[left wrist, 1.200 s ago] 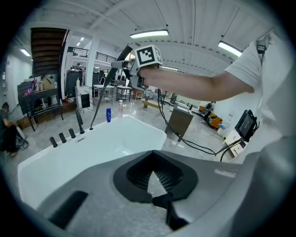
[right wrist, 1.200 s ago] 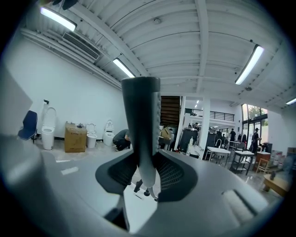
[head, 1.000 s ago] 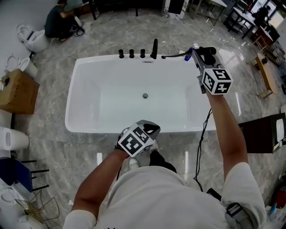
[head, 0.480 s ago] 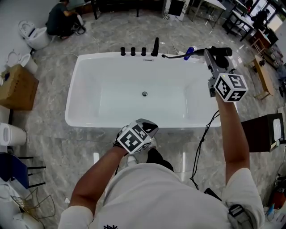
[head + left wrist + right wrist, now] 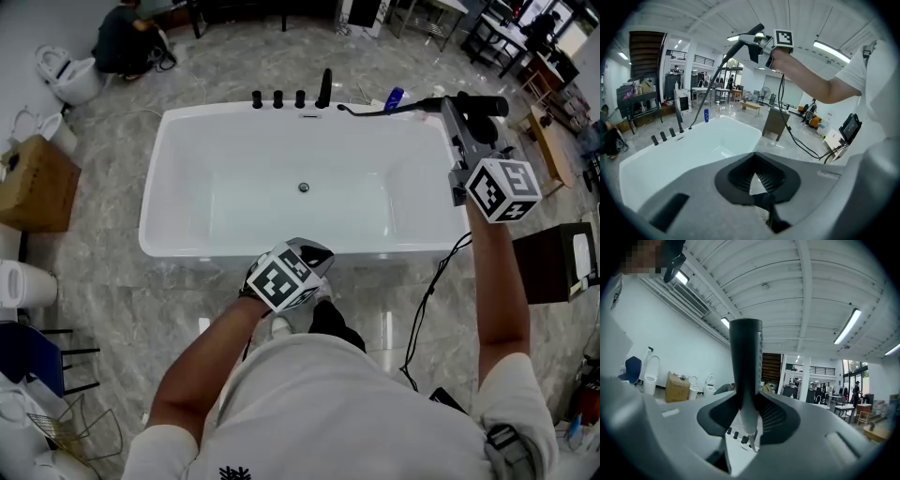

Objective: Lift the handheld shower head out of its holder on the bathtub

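**Black shower head held in the right claw: completing the lift**

We hold the shower head [image 5: 480,106] in the right claw [image 5: 461,111], whose jaws are clamped on its dark handle. In the right gripper view the handle [image 5: 746,362] stands upright between the pads, with its free end rising well above the claw. The far right corner of the bathtub [image 5: 234,246] lies below the claw and just to its left. We therefore judge the shower head to be off the tub and out of its holder.

The hose [image 5: 384,110] runs from the left of the claw back to the fittings on the far rim. It ends near an upright black spout [image 5: 325,92] and three knobs [image 5: 278,97]. We cannot tell which fitting is the holder.

The left claw [image 5: 309,255] sits at the near rim, well apart from the right claw. Its jaws are together with nothing between them.

To finish the step well:

1. We keep the clamp firm. The handle looks smooth and round, so it may swivel between the pads.
2. We raise the claw along the line of the hose and stop before the hose draws taut.
3. We watch the blue bottle [image 5: 394,97], which stands near the hose to the claw's left. A swinging hose could tip it.
4. We keep the left claw clear of the hose.
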A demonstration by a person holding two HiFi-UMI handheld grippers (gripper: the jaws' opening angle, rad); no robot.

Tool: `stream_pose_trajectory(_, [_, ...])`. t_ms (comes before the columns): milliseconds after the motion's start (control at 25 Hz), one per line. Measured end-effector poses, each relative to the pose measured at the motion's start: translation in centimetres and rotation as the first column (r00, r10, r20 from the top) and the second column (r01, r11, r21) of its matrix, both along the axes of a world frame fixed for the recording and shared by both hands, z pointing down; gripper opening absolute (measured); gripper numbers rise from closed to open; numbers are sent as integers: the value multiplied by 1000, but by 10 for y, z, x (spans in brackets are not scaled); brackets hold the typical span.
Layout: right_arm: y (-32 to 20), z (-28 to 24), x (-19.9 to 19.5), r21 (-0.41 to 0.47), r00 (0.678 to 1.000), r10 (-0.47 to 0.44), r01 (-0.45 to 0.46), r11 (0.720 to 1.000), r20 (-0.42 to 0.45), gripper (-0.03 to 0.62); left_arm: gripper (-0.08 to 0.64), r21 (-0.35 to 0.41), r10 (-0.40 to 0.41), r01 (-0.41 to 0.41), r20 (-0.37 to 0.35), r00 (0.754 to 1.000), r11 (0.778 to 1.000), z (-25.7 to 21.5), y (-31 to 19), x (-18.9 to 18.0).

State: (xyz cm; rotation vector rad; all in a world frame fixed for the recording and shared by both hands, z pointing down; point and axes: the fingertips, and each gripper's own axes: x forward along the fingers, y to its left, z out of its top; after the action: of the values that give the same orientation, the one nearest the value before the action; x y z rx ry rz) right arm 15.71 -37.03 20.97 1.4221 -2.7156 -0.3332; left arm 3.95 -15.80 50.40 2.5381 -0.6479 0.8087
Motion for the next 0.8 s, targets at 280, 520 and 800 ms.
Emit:
stream_pose_trajectory(280, [47, -22, 7, 35, 1000, 3, -4, 999, 14, 146, 8, 29, 36, -36, -4, 999, 999, -10, 19, 8])
stream_pose_trajectory(520, [83, -35, 14, 56, 999, 0, -2, 998, 33, 146, 8, 43, 66, -66, -8, 998, 997, -12, 34, 17])
stream_pose_trajectory(800, [107, -21, 20, 18, 1000, 12, -12, 1000, 20, 146, 8, 64, 98, -97, -14, 995, 993, -24, 40, 28])
